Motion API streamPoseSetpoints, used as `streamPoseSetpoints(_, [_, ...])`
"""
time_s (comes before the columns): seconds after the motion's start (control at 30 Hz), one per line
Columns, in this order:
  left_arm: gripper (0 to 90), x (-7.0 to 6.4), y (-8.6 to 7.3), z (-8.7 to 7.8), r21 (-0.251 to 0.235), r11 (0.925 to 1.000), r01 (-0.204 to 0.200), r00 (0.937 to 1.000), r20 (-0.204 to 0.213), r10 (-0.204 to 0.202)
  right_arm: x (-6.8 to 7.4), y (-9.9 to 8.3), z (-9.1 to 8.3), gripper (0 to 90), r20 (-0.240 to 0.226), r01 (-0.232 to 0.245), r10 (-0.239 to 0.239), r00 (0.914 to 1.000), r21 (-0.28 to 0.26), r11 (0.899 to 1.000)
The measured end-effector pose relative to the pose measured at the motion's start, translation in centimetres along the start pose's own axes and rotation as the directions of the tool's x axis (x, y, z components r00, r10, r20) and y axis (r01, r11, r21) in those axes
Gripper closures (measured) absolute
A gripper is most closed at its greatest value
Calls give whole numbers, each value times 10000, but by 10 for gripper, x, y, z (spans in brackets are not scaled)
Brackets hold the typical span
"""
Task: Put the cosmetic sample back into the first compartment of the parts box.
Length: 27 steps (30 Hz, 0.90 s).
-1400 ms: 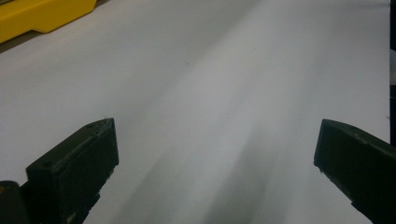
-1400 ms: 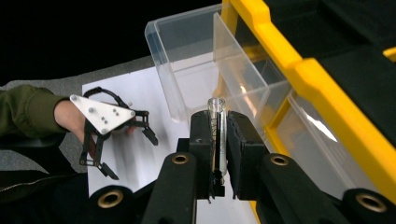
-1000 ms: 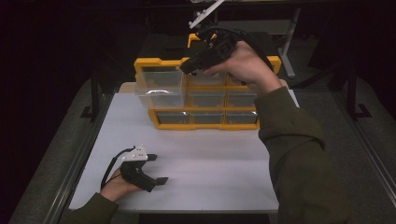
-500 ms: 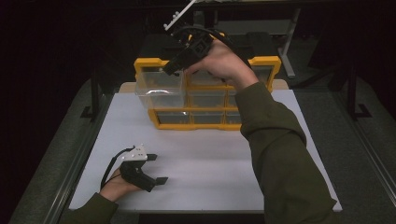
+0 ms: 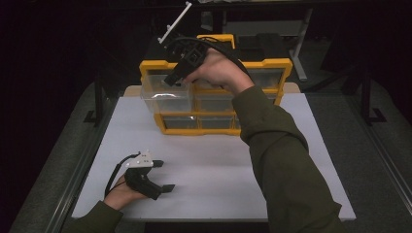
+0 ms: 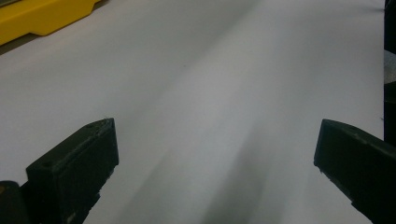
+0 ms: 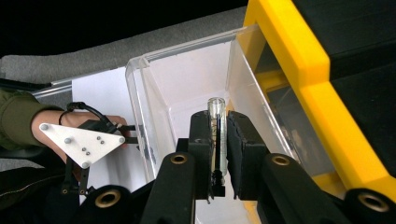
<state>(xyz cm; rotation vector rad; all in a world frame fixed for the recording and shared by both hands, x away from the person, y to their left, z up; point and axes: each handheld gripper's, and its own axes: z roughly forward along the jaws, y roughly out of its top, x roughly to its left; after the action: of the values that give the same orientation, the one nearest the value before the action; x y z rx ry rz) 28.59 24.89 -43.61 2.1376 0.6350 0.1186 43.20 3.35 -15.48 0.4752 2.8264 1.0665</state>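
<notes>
**Inspector A:** Left to right. Left tongs [image 5: 164,175] lie low on the white tabletop [image 5: 218,165], jaws spread wide and released, nothing between them. The left gripper view confirms bare surface ahead of them. The left hand [image 5: 121,194] rests flat, wrist down, idle.

**Inspector B:** And the right?

**Inspector A:** Right tongs [image 7: 218,135] are clenched on a small clear vial [image 7: 216,135], held upright between the pads, its rim standing just above the jaw tips. They point down over the open clear drawer [image 7: 182,79], which is pulled out of the yellow organiser [image 7: 299,60]. The vial sits above the drawer's interior, not yet touching its floor as far as I can judge.

**Inspector B:** Pose of that arm?

**Inspector A:** Extended forward across the tabletop, right hand [image 5: 218,73] raised, wrist bent so the tongs tilt down and to the left toward the drawer.

**Inspector B:** Recommendation for the step in hand?

**Inspector A:** Lower the vial inside the drawer walls, keep clear of the yellow frame beside the tongs, and release only when it is near the bottom. A release from height risks a bounce or a roll.
</notes>
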Motion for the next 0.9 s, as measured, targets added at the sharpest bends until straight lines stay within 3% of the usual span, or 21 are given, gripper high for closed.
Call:
streamPoseSetpoints(0.17, [0,0,0,0,12,10000,37,10000,24,-37,-1,-1,-3,731,-19,-24,24,10000,-127,9999])
streamPoseSetpoints(0.23, [0,1,0,0,12,10000,10,10000,-4,-10,-1,-3,-9,839,6,53,-53,10000,-279,9996])
streamPoseSetpoints(0.37, [0,0,0,0,20,10000,-1,10000,-12,1,-2,-6,-17,889,54,59,-57,10000,-363,9993])
streamPoseSetpoints(0.7, [0,0,0,1,21,10000,53,10000,-40,-53,-1,-26,-56,890,248,-123,147,9996,-930,9956])
streamPoseSetpoints(0.9, [0,0,0,1,58,10000,68,10000,-57,-68,0,-37,-68,889,439,-168,213,9988,-1007,9948])
